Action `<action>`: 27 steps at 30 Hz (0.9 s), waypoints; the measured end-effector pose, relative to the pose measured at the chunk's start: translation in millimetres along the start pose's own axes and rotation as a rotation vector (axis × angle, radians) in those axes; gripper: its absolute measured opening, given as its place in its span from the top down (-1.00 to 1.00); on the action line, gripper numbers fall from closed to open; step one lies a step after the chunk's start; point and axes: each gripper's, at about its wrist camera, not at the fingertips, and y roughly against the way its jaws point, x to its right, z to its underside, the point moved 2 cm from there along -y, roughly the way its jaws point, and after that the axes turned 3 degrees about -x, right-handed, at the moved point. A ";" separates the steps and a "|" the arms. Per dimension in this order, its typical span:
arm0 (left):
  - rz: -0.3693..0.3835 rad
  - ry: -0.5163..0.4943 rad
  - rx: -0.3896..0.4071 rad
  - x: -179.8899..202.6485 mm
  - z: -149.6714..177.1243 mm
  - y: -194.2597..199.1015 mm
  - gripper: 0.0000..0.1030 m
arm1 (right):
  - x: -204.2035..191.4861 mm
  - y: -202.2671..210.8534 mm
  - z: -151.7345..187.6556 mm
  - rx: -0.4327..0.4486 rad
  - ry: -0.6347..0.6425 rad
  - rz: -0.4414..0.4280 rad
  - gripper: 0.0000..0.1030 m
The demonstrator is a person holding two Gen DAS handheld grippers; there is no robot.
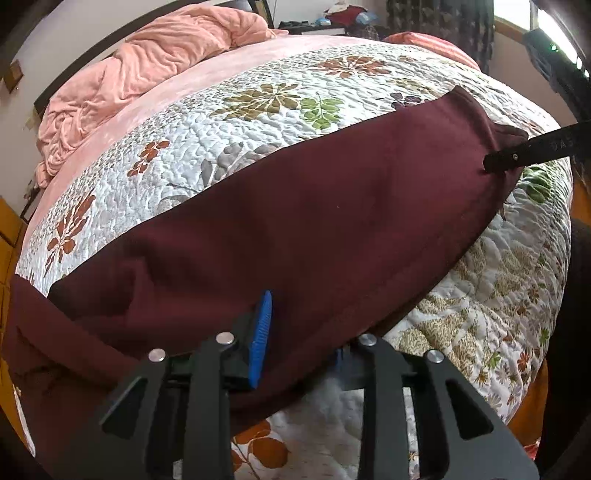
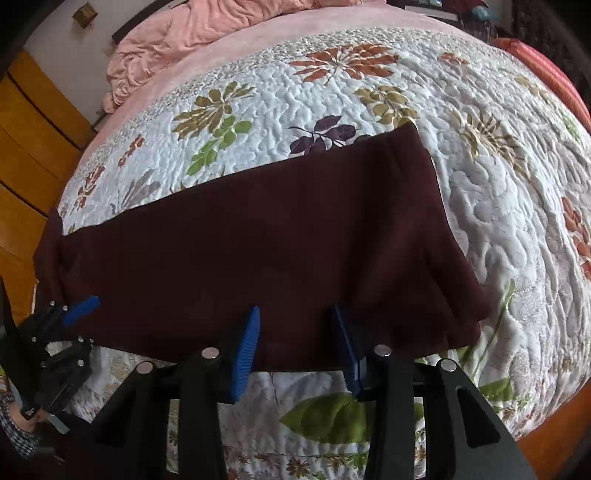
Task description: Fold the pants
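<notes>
Dark maroon pants (image 1: 295, 221) lie stretched across the floral quilt (image 1: 258, 122), folded lengthwise into a long band. My left gripper (image 1: 299, 332) is at the near edge by the waist end, one blue pad (image 1: 262, 332) on top of the cloth and the other mostly hidden beneath it. In the right wrist view the pants (image 2: 258, 240) span the frame, and my right gripper (image 2: 295, 343) has its two blue pads (image 2: 247, 347) apart at the near hem edge, the cloth lying between them. The left gripper (image 2: 74, 314) shows at the far left, holding the cloth.
A pink rumpled blanket (image 1: 147, 74) lies at the head of the bed. A wooden cabinet (image 2: 26, 147) stands to the left. A cluttered shelf (image 1: 332, 18) and dark curtain (image 1: 443, 26) are behind the bed. The quilt's edge drops off close to me.
</notes>
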 end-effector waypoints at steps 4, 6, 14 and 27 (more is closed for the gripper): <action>0.050 0.068 0.009 -9.0 -2.6 20.7 -0.27 | -12.8 13.1 -8.3 0.011 0.010 0.034 0.06; 0.076 0.126 0.050 -19.4 2.4 41.2 -0.48 | -31.8 29.2 -11.0 0.066 0.021 -0.021 0.06; 0.111 0.477 0.016 -117.1 52.5 81.0 -0.51 | -207.9 19.2 2.2 0.036 0.415 -0.333 -0.46; 0.049 0.747 -0.052 -237.1 76.2 87.4 -0.54 | -300.1 -68.0 14.2 -0.140 0.630 -0.261 0.47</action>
